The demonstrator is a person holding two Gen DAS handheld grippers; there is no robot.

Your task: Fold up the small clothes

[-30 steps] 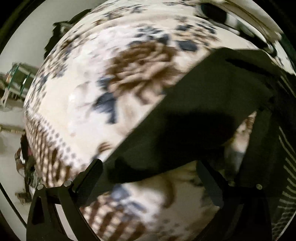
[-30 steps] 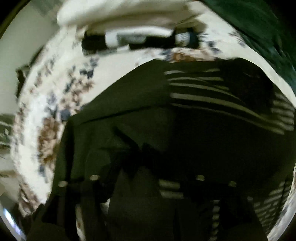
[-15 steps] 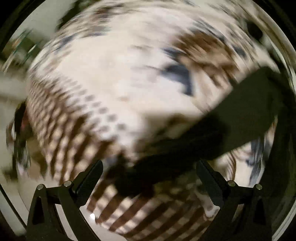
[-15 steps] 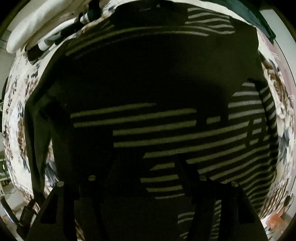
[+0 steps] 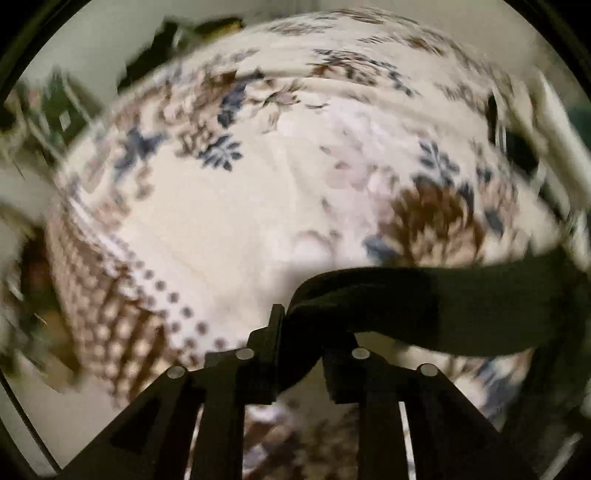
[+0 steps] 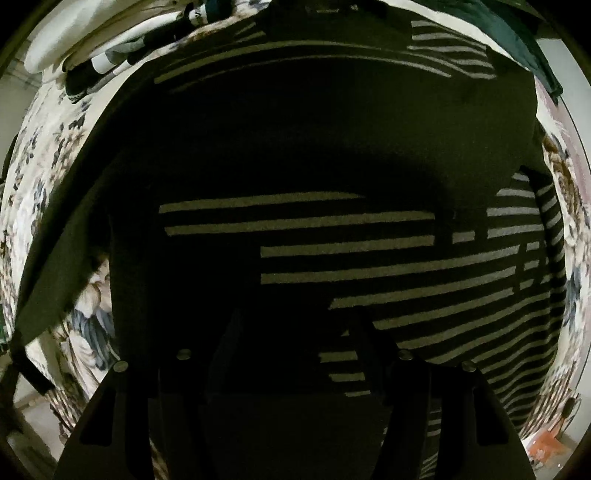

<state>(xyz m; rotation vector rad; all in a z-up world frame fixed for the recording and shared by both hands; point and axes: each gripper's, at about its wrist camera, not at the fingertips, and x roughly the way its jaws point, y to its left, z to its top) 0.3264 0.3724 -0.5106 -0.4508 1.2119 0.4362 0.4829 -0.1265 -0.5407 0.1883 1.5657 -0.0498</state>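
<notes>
In the left wrist view the left gripper (image 5: 301,332) rises from the bottom centre of the frame, its two black fingers (image 5: 275,325) drawn close together and clamped on a fold of dark cloth. That cloth is the sleeve (image 5: 443,295) of the dark striped sweater (image 6: 332,155); from the pinch point it runs as a thick band toward the right edge of the frame, lifted clear of the floral blanket (image 5: 236,206) that fills the middle and upper part of the view. The picture is blurred, and the room clutter at the far left edge cannot be made out.

In the right wrist view the right gripper (image 6: 295,332) points up from the bottom centre, directly over the sweater. Its black fingers (image 6: 373,332) are hard to separate from the dark fabric, but they stand visibly apart with cloth showing between them, and whether the tips touch the cloth cannot be told. The sweater lies spread across nearly the whole frame, collar toward the top centre, pale stripes crossing the centre and lower right. Its left-hand sleeve slants down toward the lower left corner. The floral blanket shows as a rim at the left and right edges. A black-and-white garment (image 6: 122,55) and a white pillow (image 6: 74,33) sit at the upper left, just beyond the sweater's shoulder, and dark green fabric (image 6: 517,40) lies at the upper right.
</notes>
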